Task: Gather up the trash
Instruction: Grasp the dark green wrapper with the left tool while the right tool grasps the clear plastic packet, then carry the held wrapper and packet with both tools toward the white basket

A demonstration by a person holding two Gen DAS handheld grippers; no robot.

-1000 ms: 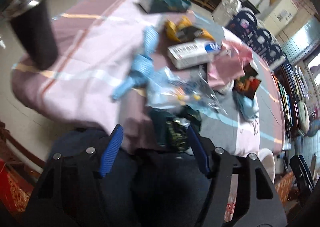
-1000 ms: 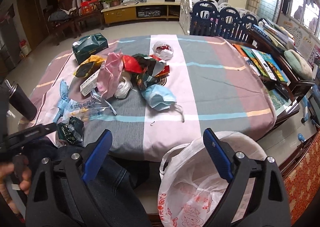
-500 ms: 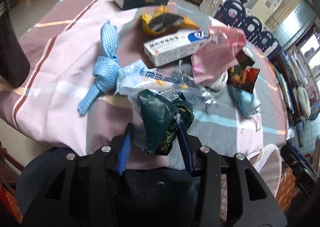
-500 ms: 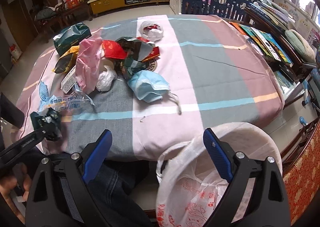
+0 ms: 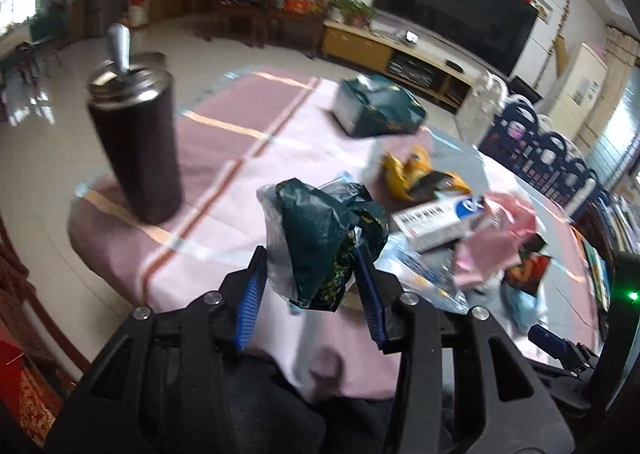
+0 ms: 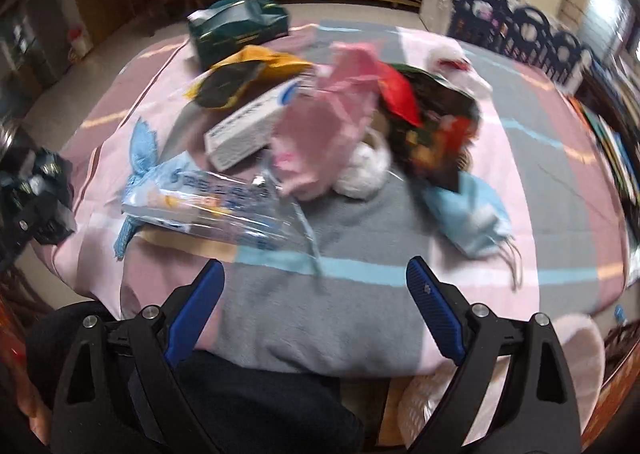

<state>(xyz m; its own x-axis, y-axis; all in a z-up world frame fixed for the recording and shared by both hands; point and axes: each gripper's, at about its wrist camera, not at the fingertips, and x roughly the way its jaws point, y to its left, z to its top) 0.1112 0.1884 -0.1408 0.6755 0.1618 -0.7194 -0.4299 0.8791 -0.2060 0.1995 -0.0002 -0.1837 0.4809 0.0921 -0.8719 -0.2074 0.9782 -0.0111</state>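
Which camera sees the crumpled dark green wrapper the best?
The left wrist view. There the dark green wrapper fills the middle, pinched between the left gripper's blue fingers, lifted above the tablecloth. The right wrist view shows only a small, blurry dark bundle at its far left edge.

One dark tumbler [image 5: 134, 141], one white carton [image 6: 256, 123], one blue face mask [image 6: 474, 219] — two green packets [image 5: 378, 105] [image 5: 324, 242].

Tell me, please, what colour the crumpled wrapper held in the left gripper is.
Dark green crumpled wrapper with gold print, clearest in the left wrist view.
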